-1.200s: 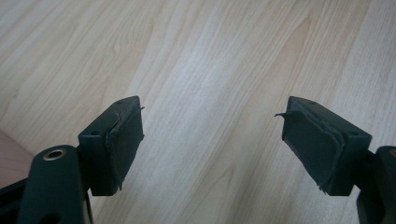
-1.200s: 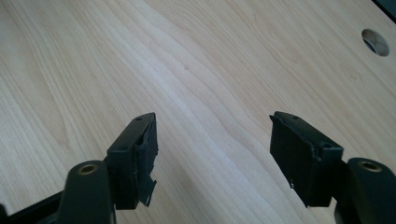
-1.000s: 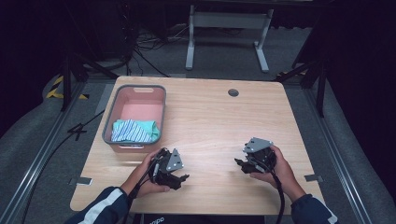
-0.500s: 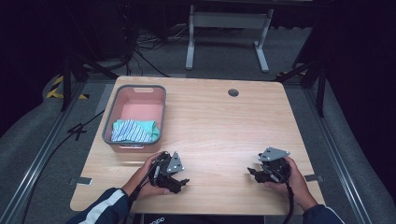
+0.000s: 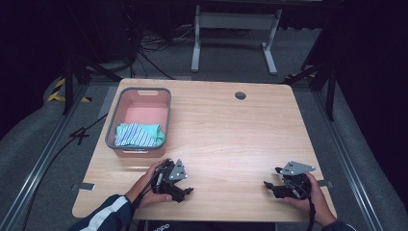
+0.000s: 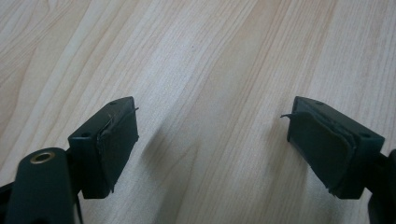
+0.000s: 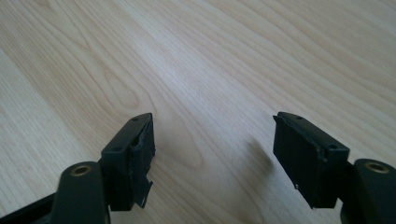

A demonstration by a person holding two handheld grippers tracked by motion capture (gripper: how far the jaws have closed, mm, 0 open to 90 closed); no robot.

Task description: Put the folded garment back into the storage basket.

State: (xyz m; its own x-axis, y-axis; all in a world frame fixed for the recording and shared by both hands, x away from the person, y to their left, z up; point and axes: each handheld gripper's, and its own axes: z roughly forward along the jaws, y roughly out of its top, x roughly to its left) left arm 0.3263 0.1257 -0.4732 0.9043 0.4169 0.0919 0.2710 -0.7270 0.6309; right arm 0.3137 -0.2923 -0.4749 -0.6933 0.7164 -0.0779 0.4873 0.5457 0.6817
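Observation:
My left gripper (image 5: 185, 191) rests low on the wooden table (image 5: 231, 139) near its front edge, held in the person's left hand, pointing right. Its jaws stand wide apart over bare wood in the left gripper view (image 6: 212, 135), with nothing between them. My right gripper (image 5: 268, 185) sits near the front right of the table, pointing left, held in the person's right hand. It is open too, with bare wood between its pads (image 7: 212, 149).
A pink basket (image 5: 159, 92) with a grey rim stands at the table's left side, holding a folded teal and striped cloth (image 5: 139, 134). A round cable hole (image 5: 240, 95) lies near the far edge. Dark floor, cables and a metal stand lie beyond.
The right gripper has moved toward the front right corner of the table and come down lower. The left gripper has barely shifted.

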